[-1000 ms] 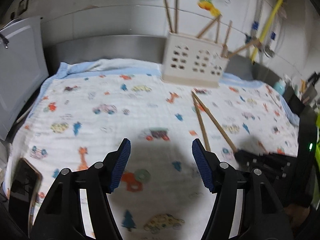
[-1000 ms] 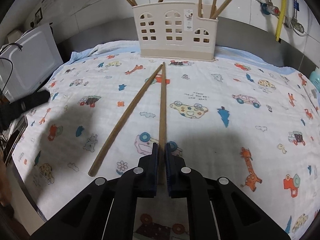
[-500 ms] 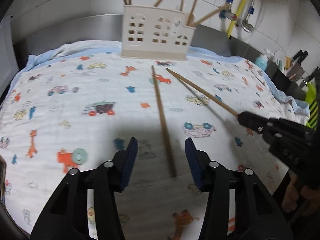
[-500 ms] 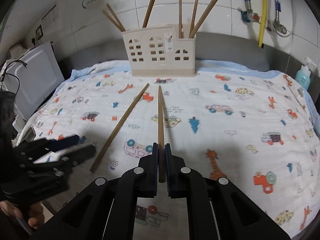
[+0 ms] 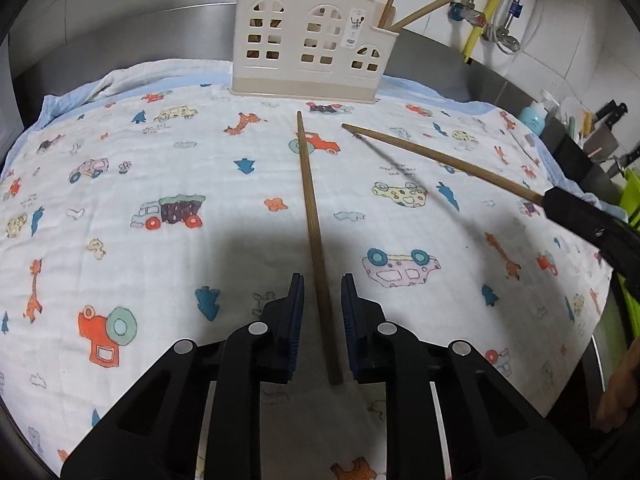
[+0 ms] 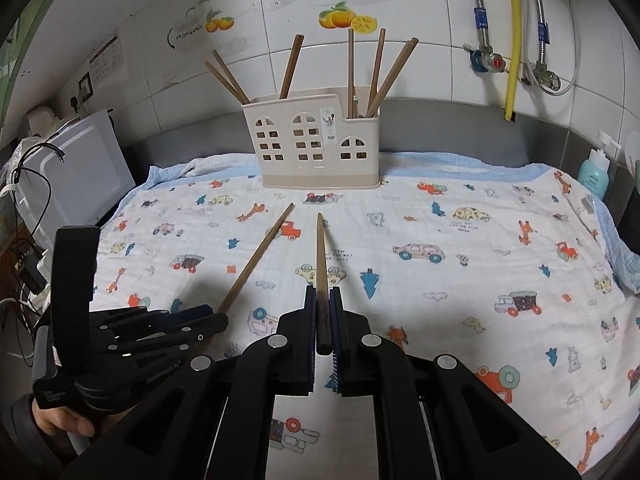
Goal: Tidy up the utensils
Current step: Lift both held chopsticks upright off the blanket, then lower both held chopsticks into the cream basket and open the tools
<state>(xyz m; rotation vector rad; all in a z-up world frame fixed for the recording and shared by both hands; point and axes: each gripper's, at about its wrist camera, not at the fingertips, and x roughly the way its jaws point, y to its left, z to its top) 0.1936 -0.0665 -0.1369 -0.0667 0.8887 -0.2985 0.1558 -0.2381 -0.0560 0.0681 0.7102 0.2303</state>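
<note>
A cream utensil holder (image 5: 308, 52) with several wooden chopsticks stands at the back of the patterned cloth; it also shows in the right wrist view (image 6: 316, 148). My left gripper (image 5: 322, 292) is open, its jaws on either side of a chopstick (image 5: 312, 216) lying on the cloth, not touching it. My right gripper (image 6: 323, 300) is shut on a second chopstick (image 6: 321, 256) and holds it lifted, tip toward the holder. From the left wrist view that held chopstick (image 5: 440, 160) runs into the right gripper (image 5: 592, 228).
A white appliance (image 6: 68, 176) stands at the left of the cloth (image 6: 460, 280). A teal bottle (image 6: 594, 174) and dark containers (image 5: 600, 136) stand at the right edge. Pipes and a yellow hose (image 6: 514, 40) run down the tiled wall.
My left gripper has swung right and forward and narrowed around the lying chopstick. My right gripper has lifted and pulled back with its chopstick.
</note>
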